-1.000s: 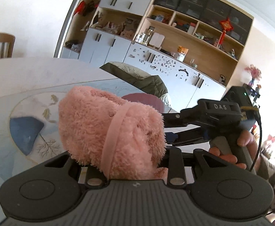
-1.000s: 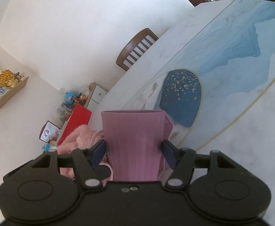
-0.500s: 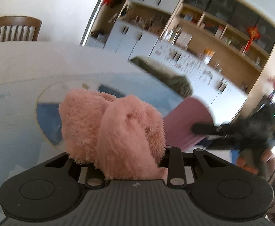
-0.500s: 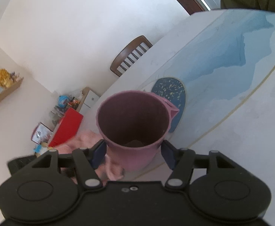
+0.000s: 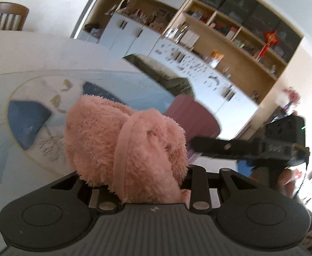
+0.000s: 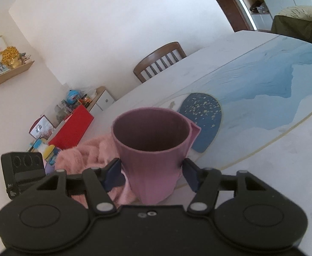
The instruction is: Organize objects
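Observation:
My left gripper (image 5: 134, 175) is shut on a fluffy pink cloth (image 5: 123, 140), bunched up and held above the table. My right gripper (image 6: 151, 170) is shut on a ribbed pink cup (image 6: 153, 147) with a side handle; its mouth tilts toward my camera and it looks empty. In the left wrist view the cup (image 5: 190, 117) sits just behind and right of the cloth, with the right gripper (image 5: 200, 145) reaching in from the right. In the right wrist view the cloth (image 6: 87, 155) shows low left, beside the cup.
The table (image 6: 262, 89) has a white and blue marbled top with a dark blue oval patch (image 6: 202, 117). A wooden chair (image 6: 160, 61) stands at its far side. A red box (image 6: 72, 128) and toys lie by the wall. Cabinets and shelves (image 5: 220, 42) stand beyond.
The right gripper has tipped the cup from side-on so that its open mouth faces the camera. The cup and the cloth have come closer together. The left gripper still holds the cloth.

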